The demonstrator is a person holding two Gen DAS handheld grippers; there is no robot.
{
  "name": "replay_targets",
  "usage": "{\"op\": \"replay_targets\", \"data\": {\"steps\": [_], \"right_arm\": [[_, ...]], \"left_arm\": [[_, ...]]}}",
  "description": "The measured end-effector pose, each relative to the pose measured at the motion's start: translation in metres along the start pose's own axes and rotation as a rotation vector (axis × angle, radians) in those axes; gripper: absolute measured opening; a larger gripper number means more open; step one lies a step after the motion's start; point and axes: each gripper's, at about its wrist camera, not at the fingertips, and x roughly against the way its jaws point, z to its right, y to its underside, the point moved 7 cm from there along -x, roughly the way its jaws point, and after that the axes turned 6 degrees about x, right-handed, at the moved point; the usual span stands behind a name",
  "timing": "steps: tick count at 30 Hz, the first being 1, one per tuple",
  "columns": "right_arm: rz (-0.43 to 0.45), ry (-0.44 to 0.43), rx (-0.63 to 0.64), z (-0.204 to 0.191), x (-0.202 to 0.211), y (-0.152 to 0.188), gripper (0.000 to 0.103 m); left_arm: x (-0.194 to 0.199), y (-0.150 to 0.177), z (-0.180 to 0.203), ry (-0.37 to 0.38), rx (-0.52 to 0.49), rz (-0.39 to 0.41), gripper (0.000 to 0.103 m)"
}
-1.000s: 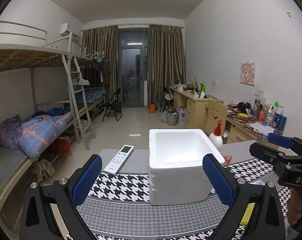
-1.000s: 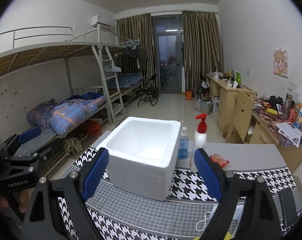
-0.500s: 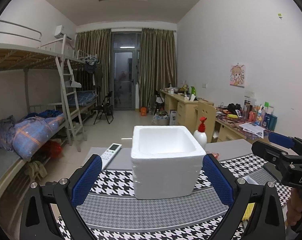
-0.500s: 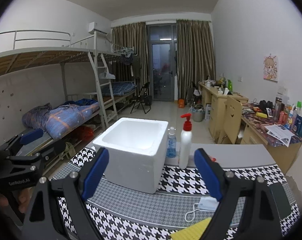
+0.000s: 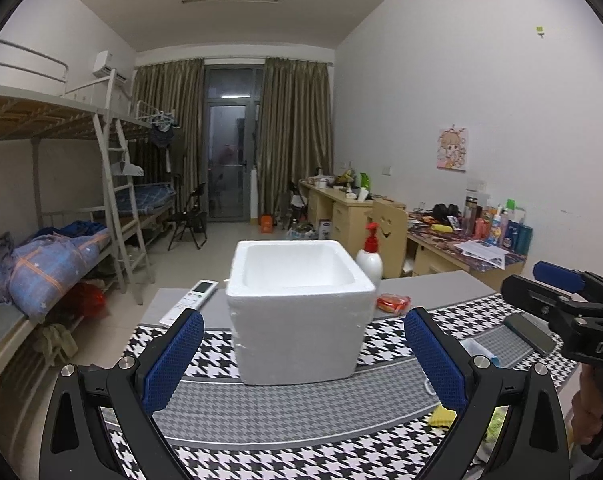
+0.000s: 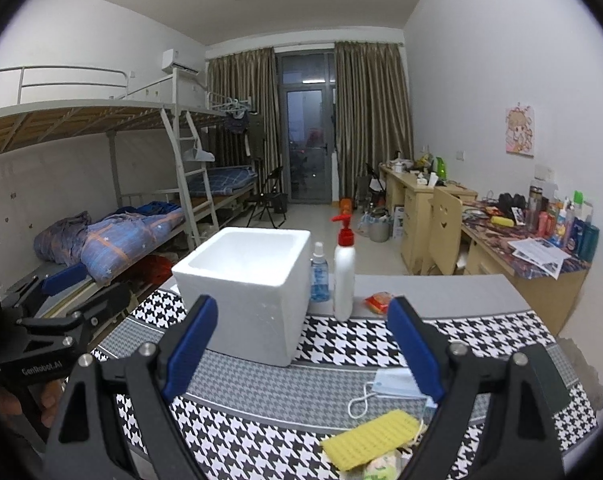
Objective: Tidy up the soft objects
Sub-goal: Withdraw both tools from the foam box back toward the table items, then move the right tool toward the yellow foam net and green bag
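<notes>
A white foam box (image 5: 299, 312) stands empty on the houndstooth table mat (image 5: 261, 420); it also shows in the right wrist view (image 6: 245, 288). A yellow sponge (image 6: 371, 434), a blue face mask (image 6: 393, 386) and a pale green soft item (image 6: 381, 468) lie near the table's front right. My left gripper (image 5: 303, 360) is open and empty, in front of the box. My right gripper (image 6: 301, 348) is open and empty, above the mat behind the soft items. The right gripper also shows in the left wrist view (image 5: 569, 300).
A white pump bottle (image 6: 343, 276), a small blue spray bottle (image 6: 319, 272) and an orange packet (image 6: 379, 302) stand behind the box. A remote (image 5: 189, 302) lies at the back left. A dark phone (image 5: 529, 332) lies at the right. Bunk beds left, desks right.
Both grippers have drawn back and risen a little, so the box looks smaller and the sponge, mask and soft items have come into the right wrist view.
</notes>
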Motion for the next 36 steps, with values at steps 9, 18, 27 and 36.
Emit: {"op": "replay_targets", "data": {"steps": [9,18,27,36], "right_arm": [[-0.012,0.033,-0.017,0.01,0.01,0.018,0.09],[-0.017,0.075,-0.058,0.03,0.02,0.032,0.09],[-0.046,0.133,-0.065,0.048,0.029,0.051,0.09],[-0.091,0.189,-0.088,0.065,0.036,0.071,0.09]], "left_arm": [[0.008,0.007,0.02,0.07,-0.013,0.009,0.101],[0.003,0.024,0.049,0.154,-0.039,-0.034,0.101],[-0.012,0.045,0.072,0.213,-0.071,-0.093,0.101],[-0.023,0.06,0.09,0.263,-0.101,-0.137,0.101]]}}
